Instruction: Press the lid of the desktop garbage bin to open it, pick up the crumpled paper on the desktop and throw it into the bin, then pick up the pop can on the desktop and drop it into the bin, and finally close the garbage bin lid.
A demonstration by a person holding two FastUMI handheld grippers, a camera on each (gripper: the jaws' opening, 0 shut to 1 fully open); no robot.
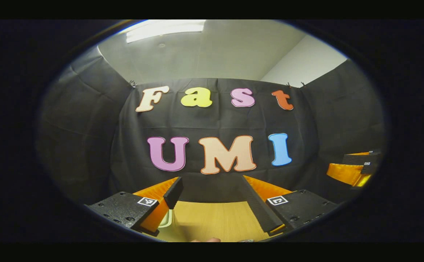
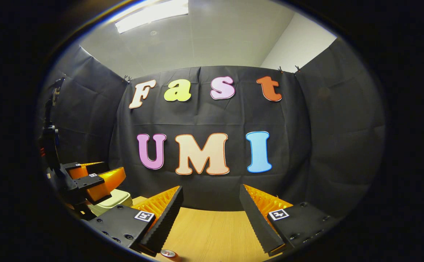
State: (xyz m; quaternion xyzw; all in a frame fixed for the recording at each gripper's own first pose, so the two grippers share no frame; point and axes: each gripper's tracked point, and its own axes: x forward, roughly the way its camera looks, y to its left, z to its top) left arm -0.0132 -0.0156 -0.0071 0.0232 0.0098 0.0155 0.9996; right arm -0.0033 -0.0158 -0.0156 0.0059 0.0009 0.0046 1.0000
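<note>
In the left gripper view my left gripper [image 1: 212, 182] is open above the wooden desktop [image 1: 212, 218], with nothing between its fingers. A pale bin [image 1: 166, 219] peeks out behind its left finger. In the right gripper view my right gripper [image 2: 211, 190] is also open and holds nothing. Low at the left there, the left gripper [image 2: 92, 180] hovers just over the pale, closed lid of the bin [image 2: 114, 201]. The rim of a red pop can [image 2: 169, 254] shows at the bottom edge, below my right gripper's left finger. A small pinkish thing [image 1: 206, 239] at the bottom edge is too cut off to identify.
The black cloth wall [image 2: 212, 120] closes off the back and both sides of the desk. The right gripper [image 1: 354, 169] shows at the far right of the left gripper view, level with my left one. Bare wood [image 2: 212, 233] lies between the right fingers.
</note>
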